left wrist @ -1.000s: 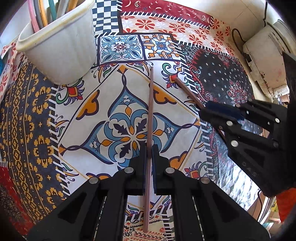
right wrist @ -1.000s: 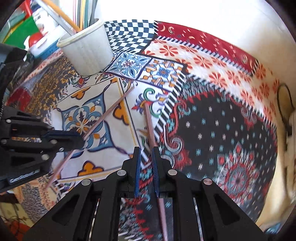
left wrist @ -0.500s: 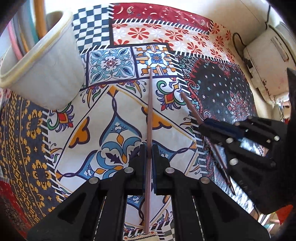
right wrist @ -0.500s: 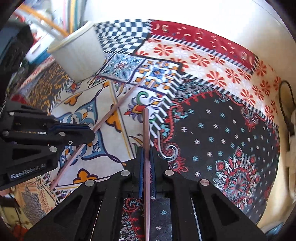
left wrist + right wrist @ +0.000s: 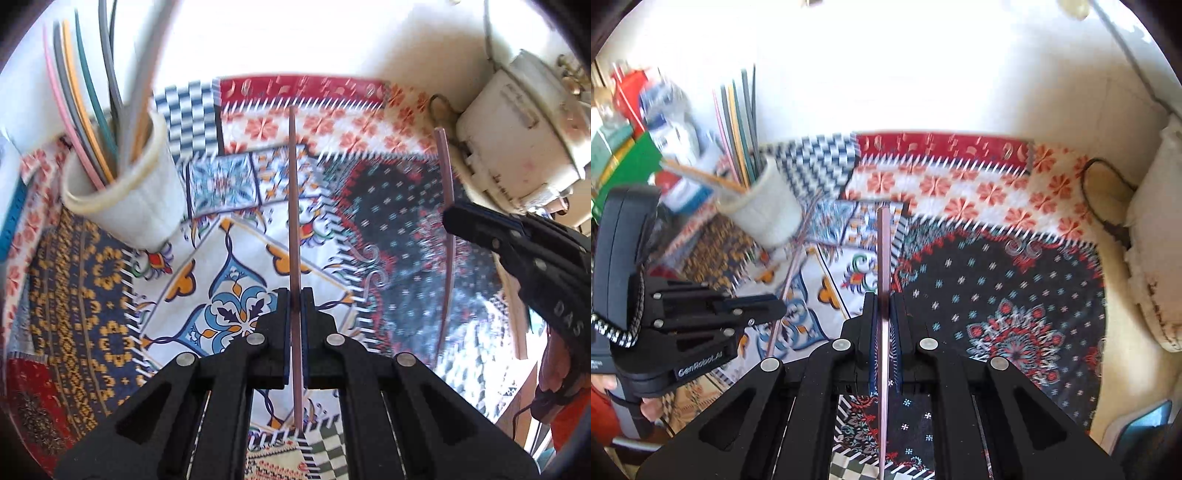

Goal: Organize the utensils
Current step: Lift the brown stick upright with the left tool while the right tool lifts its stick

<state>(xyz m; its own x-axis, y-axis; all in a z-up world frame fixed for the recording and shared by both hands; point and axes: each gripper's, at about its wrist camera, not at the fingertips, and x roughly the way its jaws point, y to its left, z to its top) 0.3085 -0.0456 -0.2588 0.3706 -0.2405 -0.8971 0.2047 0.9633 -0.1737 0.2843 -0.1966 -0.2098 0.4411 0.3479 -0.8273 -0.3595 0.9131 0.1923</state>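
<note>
Your left hand-held gripper (image 5: 294,295) is clamped on a brown chopstick (image 5: 294,206), which runs straight out between the pads and hangs above the patchwork-patterned cloth (image 5: 92,306) covering the tabletop. Your right hand-held gripper (image 5: 885,306) is likewise closed on a second, pinkish-brown chopstick (image 5: 884,251), also clear of the cloth. In the left wrist view the right one shows at the right edge, its chopstick standing nearly upright near a white appliance (image 5: 517,155). The white cup (image 5: 125,206) stands to the upper left on the cloth, already holding several coloured chopsticks (image 5: 81,122). Both held chopsticks are well apart from the cup. The background is blurred.
</note>
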